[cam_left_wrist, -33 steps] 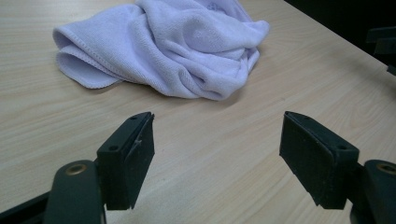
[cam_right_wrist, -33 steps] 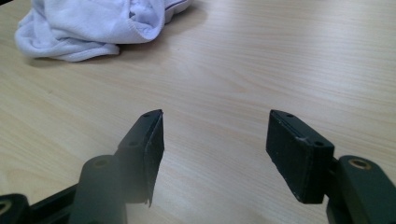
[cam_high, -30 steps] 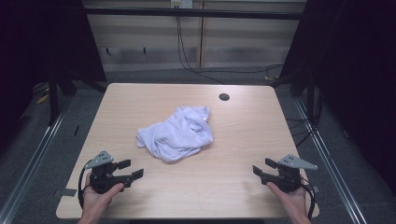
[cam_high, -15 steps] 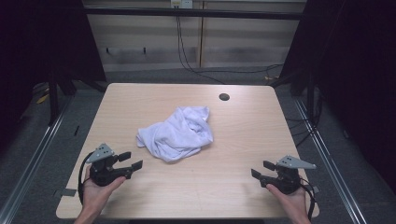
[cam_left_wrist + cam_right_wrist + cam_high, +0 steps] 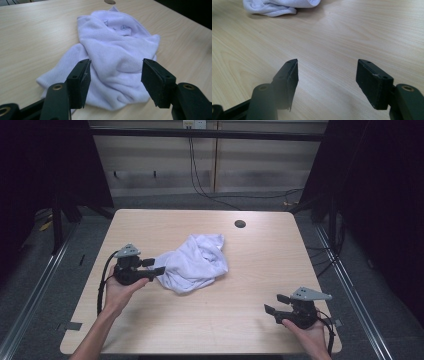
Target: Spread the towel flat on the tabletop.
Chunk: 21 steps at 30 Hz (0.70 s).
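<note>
Hands came in over the near edge of the tabletop (image 5: 210, 330), each holding a claw. Nearest, by the near right corner, the right gripper (image 5: 274, 304) sat low over bare wood with its jaws spread and nothing between them; in the right gripper view (image 5: 327, 75) only wood grain lay between the pads, and the cloth (image 5: 279, 6) showed far off, well apart from it. Farther in, toward the left edge, the left gripper (image 5: 156, 266) pointed across the tabletop at the crumpled white cloth (image 5: 195, 262), its tips right at the cloth's left fringe. Its jaws had just been closing but stood apart, released, clamped on nothing; in the left gripper view (image 5: 115, 77) the rumpled cloth (image 5: 115, 55) lay just ahead of and between the two pads, and whether a pad brushed the fabric could not be told. The cloth lay bunched near the middle of the tabletop, a little left of centre. Beyond it, toward the far edge and somewhat right, was a dark round hole (image 5: 240, 224) in the wood. Nothing stood between either claw and the cloth.
</note>
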{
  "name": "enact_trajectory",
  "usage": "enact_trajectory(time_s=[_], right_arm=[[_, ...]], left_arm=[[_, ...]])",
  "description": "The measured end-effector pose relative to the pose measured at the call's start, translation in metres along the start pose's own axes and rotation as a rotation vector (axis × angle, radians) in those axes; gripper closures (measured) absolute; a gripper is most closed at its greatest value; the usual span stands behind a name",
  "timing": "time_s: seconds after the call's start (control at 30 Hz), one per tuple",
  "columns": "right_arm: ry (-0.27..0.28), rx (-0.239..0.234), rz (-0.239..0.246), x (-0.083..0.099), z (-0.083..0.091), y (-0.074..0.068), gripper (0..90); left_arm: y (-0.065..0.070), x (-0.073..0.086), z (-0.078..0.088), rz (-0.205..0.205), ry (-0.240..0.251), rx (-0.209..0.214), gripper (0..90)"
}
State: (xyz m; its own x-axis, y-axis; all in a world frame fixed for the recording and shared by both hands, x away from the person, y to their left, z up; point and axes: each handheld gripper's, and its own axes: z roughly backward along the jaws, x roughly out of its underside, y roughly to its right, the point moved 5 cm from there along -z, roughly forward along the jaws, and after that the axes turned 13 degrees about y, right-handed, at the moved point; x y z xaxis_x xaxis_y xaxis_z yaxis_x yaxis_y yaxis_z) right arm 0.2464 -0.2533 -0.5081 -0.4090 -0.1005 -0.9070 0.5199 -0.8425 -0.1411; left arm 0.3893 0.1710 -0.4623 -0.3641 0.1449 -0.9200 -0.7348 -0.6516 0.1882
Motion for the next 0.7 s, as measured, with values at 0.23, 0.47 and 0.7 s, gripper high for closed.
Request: enact_trajectory(time_s=[0.23,0.47,0.7], right_arm=[[-0.013,-0.013,0.022,0.001,0.000,-0.003,34.0],[-0.027,-0.022,0.030,0.003,-0.002,-0.004,33.5],[-0.045,-0.036,0.033,0.004,-0.003,-0.006,33.6]], left_arm=[[-0.009,0.022,-0.048,-0.006,-0.132,-0.067,41.5],[-0.010,0.046,-0.052,0.012,-0.211,-0.013,60.5],[0.007,0.056,-0.038,-0.007,-0.202,0.036,64.2]])
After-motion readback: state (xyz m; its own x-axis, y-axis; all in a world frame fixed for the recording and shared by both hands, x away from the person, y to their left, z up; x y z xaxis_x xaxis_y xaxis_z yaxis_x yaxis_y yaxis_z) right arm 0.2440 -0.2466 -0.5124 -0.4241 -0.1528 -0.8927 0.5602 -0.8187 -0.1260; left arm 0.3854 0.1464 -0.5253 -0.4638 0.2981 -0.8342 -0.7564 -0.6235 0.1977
